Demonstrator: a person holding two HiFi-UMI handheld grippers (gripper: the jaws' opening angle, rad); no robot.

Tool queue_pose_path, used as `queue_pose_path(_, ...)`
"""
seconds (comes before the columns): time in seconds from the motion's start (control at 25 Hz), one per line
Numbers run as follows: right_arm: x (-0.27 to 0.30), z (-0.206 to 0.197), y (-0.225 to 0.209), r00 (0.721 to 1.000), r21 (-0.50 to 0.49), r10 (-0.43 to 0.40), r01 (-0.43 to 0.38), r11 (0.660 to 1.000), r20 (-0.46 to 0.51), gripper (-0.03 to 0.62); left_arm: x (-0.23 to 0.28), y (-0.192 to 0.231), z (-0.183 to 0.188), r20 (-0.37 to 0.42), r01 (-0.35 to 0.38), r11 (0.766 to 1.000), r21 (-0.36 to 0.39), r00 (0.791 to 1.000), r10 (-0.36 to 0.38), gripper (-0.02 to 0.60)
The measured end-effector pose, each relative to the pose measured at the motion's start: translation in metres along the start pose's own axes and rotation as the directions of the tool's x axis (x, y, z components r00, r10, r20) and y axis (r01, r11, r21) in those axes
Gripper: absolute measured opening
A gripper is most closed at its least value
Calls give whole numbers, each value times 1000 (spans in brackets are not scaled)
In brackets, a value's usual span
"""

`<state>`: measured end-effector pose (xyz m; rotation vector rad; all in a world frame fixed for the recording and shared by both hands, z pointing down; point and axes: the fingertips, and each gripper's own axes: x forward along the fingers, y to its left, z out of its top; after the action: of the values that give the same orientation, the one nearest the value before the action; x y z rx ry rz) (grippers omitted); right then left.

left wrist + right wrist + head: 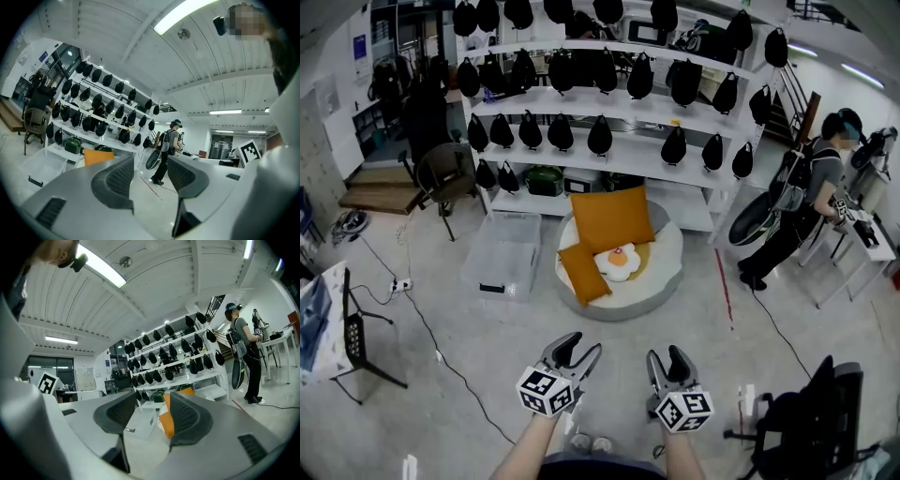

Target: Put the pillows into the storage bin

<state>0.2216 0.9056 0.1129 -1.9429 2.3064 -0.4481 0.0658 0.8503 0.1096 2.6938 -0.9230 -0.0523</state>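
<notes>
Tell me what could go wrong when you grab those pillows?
The black cable snaking left of the clear storage bin could trip you. The big orange pillow looks too wide and soft to pinch firmly, so it may slip. Pulling it might knock the egg-shaped pillow off the round cushion.

R gripper point(152, 405): jaws apart, nothing betw. the pads. Thru the gap, on the floor in front of the white shelf rack point(206, 377), which is loaded w/ dark rounded items point(199, 341), sits a clear storage bin point(142, 423); orange pillows point(166, 422) lie just right of it, also at the rack's foot and partly hidden behind the right jaw. A person point(241, 343) w/ a backpack stands right of the rack facing a table point(277, 339); a strip light point(101, 266) runs overhead, left of the rack.
</notes>
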Motion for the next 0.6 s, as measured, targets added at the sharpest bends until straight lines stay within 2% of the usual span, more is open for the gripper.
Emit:
queue_pose_path(0.36, -1, -1, -8, 1000, 21, 29, -29, 999, -1, 216, 3, -7, -2, 9, -28, 1000, -1, 1000, 28, 225)
queue_pose_path(0.6, -6, 1, -31, 999, 30, 31, -31, 999, 12, 216, 4, -15, -9, 25, -62, 998, 11, 998, 61, 229)
